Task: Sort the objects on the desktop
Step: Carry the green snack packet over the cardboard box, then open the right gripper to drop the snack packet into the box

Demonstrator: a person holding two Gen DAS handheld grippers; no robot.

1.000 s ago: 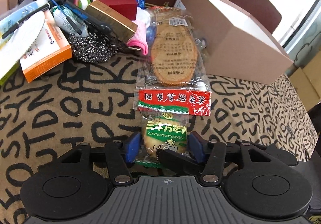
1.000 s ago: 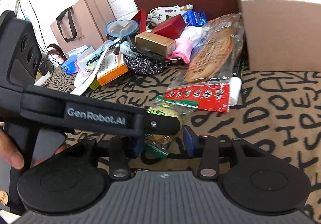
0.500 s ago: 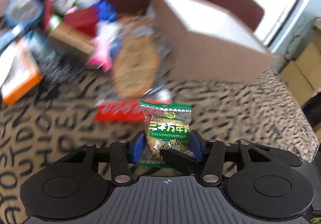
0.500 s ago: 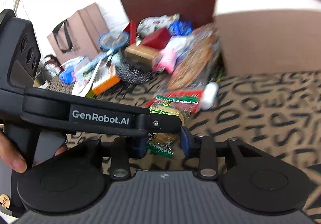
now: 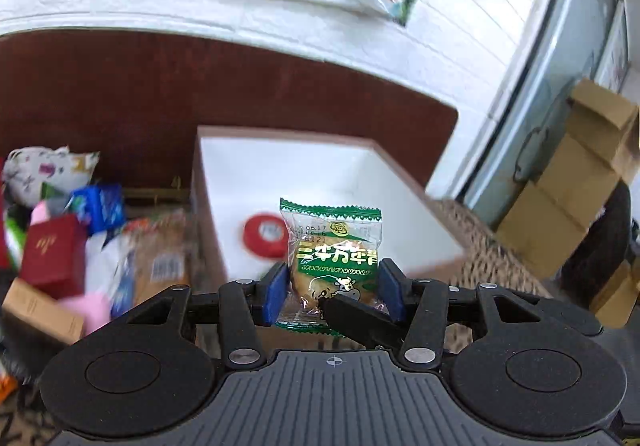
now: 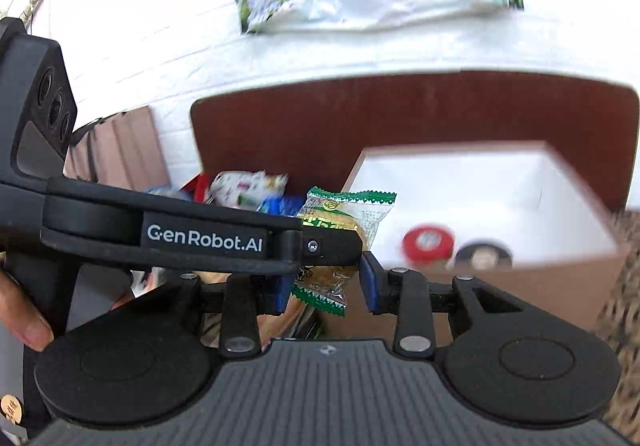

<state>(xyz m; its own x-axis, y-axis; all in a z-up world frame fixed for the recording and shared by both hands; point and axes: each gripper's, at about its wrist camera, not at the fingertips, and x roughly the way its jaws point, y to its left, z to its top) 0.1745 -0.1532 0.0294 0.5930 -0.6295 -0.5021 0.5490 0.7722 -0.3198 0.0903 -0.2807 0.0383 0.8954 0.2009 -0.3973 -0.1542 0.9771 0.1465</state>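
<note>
The left gripper [image 5: 332, 292] holds a green-wrapped biscuit packet [image 5: 334, 258] between its blue fingers [image 5: 275, 292], raised in front of the open cardboard box [image 5: 424, 206]. Two round items lie inside the box: a red tape roll [image 6: 427, 242] and a dark one [image 6: 483, 256], both blurred. The right gripper [image 6: 325, 288] stands open around nothing, crossed by the left one. Left of the box, a blurred clutter includes one red box [image 5: 52, 250] and one blue packet [image 5: 100, 206].
</note>
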